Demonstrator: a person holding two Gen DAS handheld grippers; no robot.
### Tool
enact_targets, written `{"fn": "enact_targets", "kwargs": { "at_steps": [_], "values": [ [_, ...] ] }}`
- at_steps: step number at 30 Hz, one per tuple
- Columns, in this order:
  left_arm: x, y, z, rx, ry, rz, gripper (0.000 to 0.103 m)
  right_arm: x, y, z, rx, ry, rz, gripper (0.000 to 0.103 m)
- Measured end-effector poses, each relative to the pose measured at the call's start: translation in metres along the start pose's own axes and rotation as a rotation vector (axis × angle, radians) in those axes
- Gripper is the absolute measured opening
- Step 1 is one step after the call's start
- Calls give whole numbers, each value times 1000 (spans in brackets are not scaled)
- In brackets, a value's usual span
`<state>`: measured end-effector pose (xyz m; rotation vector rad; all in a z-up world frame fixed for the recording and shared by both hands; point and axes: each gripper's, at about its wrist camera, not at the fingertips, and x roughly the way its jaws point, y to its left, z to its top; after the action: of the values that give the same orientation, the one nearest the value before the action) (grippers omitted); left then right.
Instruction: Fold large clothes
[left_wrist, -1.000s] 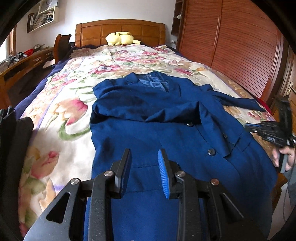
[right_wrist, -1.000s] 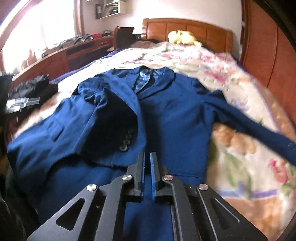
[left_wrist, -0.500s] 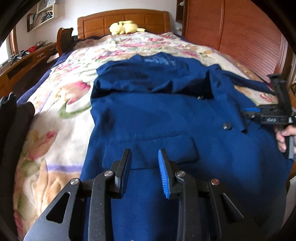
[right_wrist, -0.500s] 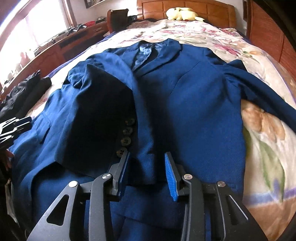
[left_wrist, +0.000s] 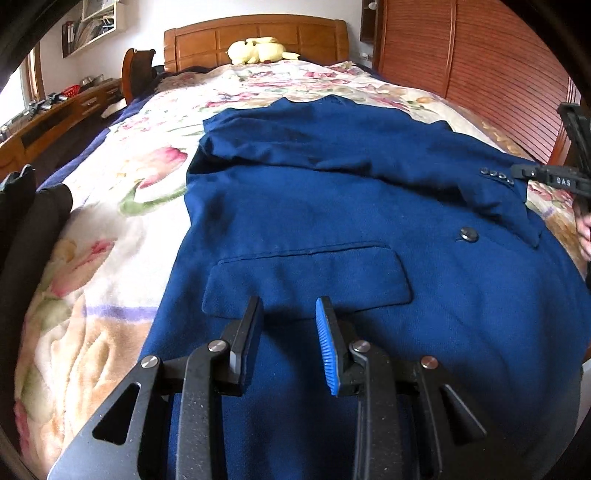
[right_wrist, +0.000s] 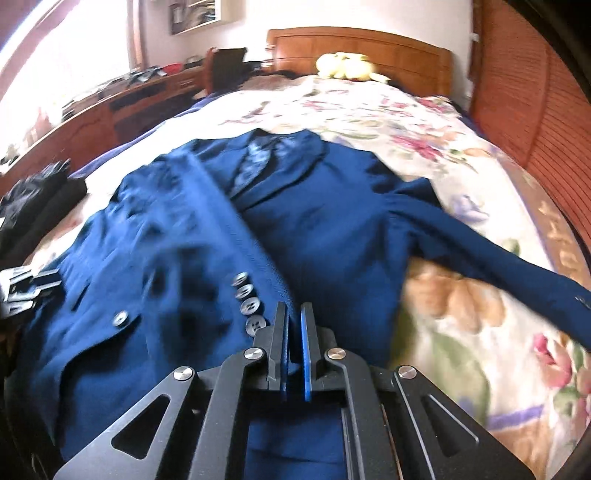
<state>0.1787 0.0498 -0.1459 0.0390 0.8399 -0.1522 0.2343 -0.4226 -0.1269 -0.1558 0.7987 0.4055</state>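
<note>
A navy blue suit jacket lies spread on the flowered bedspread. One sleeve is folded across its chest, its cuff with several buttons held out at the right. My left gripper is open and empty, just above the jacket's pocket flap. My right gripper is shut on the cuff of that folded sleeve, next to its buttons; it also shows in the left wrist view. The other sleeve stretches out to the right over the bedspread.
A yellow plush toy lies by the wooden headboard. Dark folded clothes sit at the bed's left edge. A wooden wardrobe runs along the right, a desk along the left.
My right gripper, open half a second ago, has shut on the folded sleeve's cuff. My left gripper has moved lower and closer to the jacket's pocket, staying open.
</note>
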Motion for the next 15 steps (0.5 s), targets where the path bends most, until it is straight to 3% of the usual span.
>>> {"fn": "enact_targets", "kwargs": {
  "at_steps": [3,6,8,10,15],
  "values": [
    [-2,0,-1,-2,-5,-11,30,7,-4,1,-10,21,-67,7],
    [-6,0,0,-3,-11,-27,30,12,-2,-2,-3,31,-135,19],
    [-11,0,2,-5,-21,-34,30,13,4,-1,4,1,-172,33],
    [-18,0,6,-9,-44,-27,30,12,2,-3,54,-9,-152,39],
    [-35,-6,16,-7,-84,-8,30,-1,17,-13,45,-47,-61,40]
  ]
}}
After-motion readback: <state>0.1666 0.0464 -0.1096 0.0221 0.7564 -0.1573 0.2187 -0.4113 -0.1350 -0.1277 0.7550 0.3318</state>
